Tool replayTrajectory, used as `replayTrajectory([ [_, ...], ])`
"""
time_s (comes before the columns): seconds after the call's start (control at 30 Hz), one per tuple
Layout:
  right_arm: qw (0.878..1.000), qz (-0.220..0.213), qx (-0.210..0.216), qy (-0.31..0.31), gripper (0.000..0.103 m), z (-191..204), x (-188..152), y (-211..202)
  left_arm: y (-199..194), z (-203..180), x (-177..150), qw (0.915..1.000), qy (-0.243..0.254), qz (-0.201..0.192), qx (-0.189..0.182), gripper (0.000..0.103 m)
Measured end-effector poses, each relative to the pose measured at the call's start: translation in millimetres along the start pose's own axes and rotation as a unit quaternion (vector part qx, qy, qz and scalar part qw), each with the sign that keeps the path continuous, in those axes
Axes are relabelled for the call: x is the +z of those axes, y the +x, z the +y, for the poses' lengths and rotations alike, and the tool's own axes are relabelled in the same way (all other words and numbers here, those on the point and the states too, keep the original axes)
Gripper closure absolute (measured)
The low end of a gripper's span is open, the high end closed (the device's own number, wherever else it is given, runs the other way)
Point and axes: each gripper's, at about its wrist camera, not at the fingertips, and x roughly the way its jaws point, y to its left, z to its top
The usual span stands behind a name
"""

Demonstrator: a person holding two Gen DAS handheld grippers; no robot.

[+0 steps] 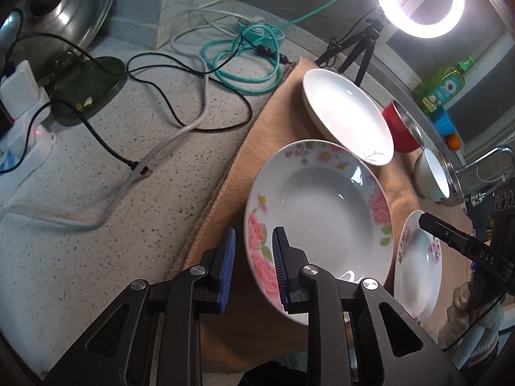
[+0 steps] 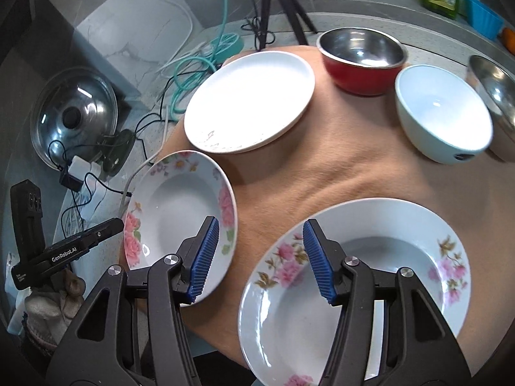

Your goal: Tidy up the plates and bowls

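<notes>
Both grippers hover open over floral plates on the tan cloth covering the table: left gripper straddling the rose plate's rim, right gripper above the pink-blossom plate. A shallow rim pinch could let glazed china slip.

Left gripper jaws straddle the rose plate's rim, unclamped.

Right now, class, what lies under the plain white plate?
The plain white plate rests on a tan cloth spread over the speckled counter. The cloth directly beneath it is covered, so anything there stays unseen.
</notes>
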Motion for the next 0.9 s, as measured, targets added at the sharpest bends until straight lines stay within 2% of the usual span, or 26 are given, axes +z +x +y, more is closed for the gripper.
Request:
replayTrajectory([
  [0.2,1.000,0.023,0.004,-0.015,0.055,6.8,3.3,20.4,7.4,5.8,1.4,0.9999,-0.009,0.009,-0.007,0.081],
  [0.27,0.999,0.030,0.006,-0.018,0.064,7.2,3.4,24.2,9.6,7.0,1.5,0.9998,-0.011,0.012,-0.010,0.081],
  [0.67,0.998,0.052,0.021,-0.013,0.079,9.2,7.7,45.9,19.6,8.1,1.4,0.9993,-0.016,0.024,-0.026,0.082],
  [0.8,0.998,0.056,0.034,-0.009,0.083,8.8,8.2,49.7,22.0,5.1,2.4,0.9993,-0.009,0.026,-0.027,0.088],
  [0.9,0.997,0.060,0.043,-0.008,0.091,10.9,8.3,51.7,22.7,2.3,2.7,0.9994,-0.003,0.024,-0.024,0.089],
])
